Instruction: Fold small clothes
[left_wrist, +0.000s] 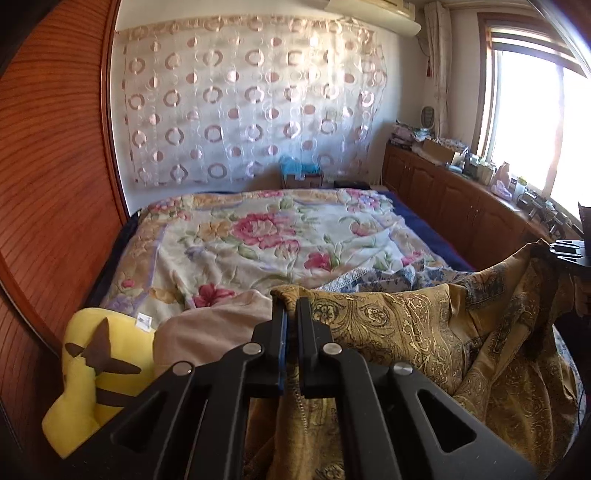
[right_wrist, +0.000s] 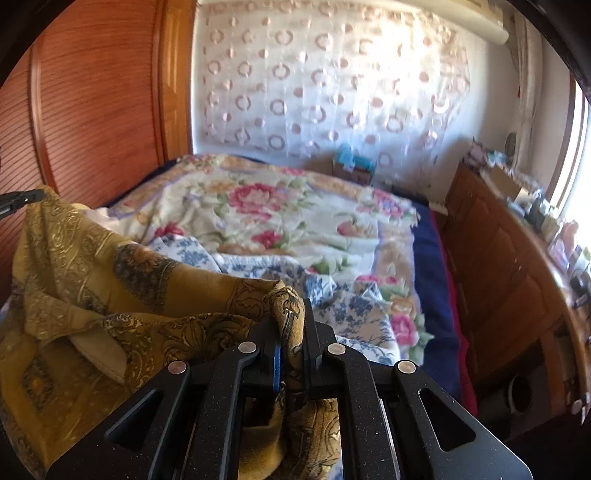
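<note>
Far half of the floral bedspread (left_wrist: 258, 236) lies bare, open to approach. Near end obstructed: yellow plush toy (left_wrist: 92, 369) at left, blue-and-white patterned cloth (right_wrist: 266, 266) centre. Wooden wardrobe (left_wrist: 55, 184) bounds the left, cluttered cabinet (left_wrist: 461, 199) the right.

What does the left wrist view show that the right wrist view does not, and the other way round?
Only the left wrist view shows the yellow plush toy by the wooden wardrobe and a beige cloth beside it. Only the right wrist view shows the round dark opening low in the cabinet. Both show the gold patterned garment, held up between the left gripper and the right gripper, each with its jaws shut on one corner, above the bed with the floral blanket.
</note>
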